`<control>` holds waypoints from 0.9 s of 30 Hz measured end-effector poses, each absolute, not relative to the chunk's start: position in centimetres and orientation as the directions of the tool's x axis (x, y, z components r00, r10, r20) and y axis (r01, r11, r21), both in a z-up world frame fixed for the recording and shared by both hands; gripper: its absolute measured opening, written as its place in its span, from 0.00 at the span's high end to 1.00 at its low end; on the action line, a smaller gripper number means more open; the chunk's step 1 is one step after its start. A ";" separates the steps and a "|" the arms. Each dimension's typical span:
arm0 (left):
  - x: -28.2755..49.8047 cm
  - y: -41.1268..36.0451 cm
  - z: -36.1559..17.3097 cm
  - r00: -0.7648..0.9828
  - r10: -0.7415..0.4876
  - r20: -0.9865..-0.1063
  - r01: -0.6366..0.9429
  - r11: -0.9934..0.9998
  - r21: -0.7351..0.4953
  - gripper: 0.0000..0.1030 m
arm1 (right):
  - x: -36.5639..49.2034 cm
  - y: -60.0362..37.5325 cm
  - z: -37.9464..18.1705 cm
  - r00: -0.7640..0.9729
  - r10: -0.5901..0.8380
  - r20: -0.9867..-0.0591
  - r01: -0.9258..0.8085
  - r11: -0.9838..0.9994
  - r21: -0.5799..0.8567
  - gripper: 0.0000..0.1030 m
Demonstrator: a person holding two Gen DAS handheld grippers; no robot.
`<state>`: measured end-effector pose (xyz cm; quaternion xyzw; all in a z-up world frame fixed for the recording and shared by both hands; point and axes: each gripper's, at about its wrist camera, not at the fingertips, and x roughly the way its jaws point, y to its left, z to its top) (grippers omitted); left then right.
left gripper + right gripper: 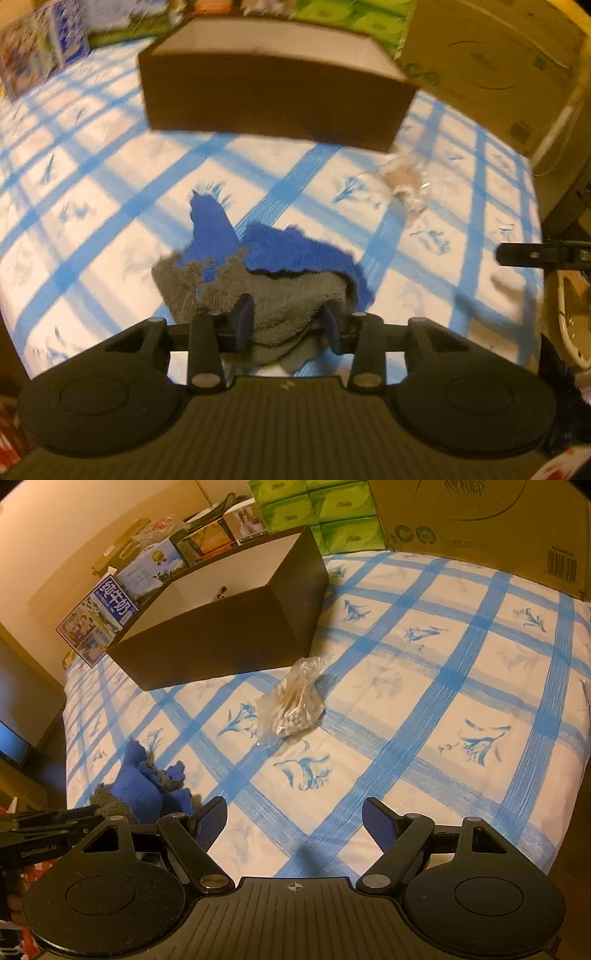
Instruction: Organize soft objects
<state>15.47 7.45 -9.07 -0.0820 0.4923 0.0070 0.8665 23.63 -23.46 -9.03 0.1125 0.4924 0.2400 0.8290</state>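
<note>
Left gripper (pixel 286 325) is sitting right over the fuzzy blue-and-grey cloth (pixel 258 273), jaws partly spread with the grey end bunched between the pads (pixel 243 319). The view is blurred, so I can't really tell if the pads are pressing or just flanking the fabric; looks loose to me, so I'm calling it not gripping.

The cloth is lying near the front edge of the blue-checked bedspread (pixel 461 672), toward its left front corner as the right wrist camera sees it. Its long axis is running roughly across the left claw's line, grey part nearest, blue part trailing off toward the dark open box (pixel 273 99), which is sitting farther back on the bed.

Right gripper (pixel 295 823) is hanging wide with nothing in it, hovering over bare bedspread beside the cloth. The clear bag of little beige bits (pixel 291 705) is lying straight ahead of it, just beside the box's near corner.

So my guess: left hand is way nearer the cloth, right hand is better lined up for the bag, and both things are probably heading to that box.
</note>
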 end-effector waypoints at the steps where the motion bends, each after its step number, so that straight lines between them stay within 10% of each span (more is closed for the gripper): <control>1: 15.6 7.7 -9.5 0.509 -0.075 -0.857 -0.103 0.984 -0.148 0.62 | 23.6 -23.4 -9.1 0.398 0.508 -0.763 -0.286 0.860 0.423 0.22; 6: 16.2 8.1 -10.7 0.505 -0.005 -0.863 -0.142 0.986 -0.089 0.55 | 23.7 -23.2 -9.0 0.401 0.505 -0.764 -0.295 0.861 0.414 0.22; 11: 17.0 10.0 -12.6 0.454 0.090 -0.886 -0.260 0.965 -0.036 0.22 | 24.3 -23.3 -9.4 0.401 0.497 -0.770 -0.281 0.866 0.413 0.22; 24: 18.7 10.0 -13.2 0.521 -0.017 -0.853 -0.231 0.960 -0.160 0.29 | 27.0 -21.6 -10.2 0.412 0.480 -0.775 -0.310 0.873 0.376 0.22; 27: 19.7 9.7 -13.6 0.537 -0.006 -0.844 -0.218 0.965 -0.145 0.52 | 27.8 -21.0 -10.4 0.418 0.477 -0.773 -0.319 0.874 0.366 0.22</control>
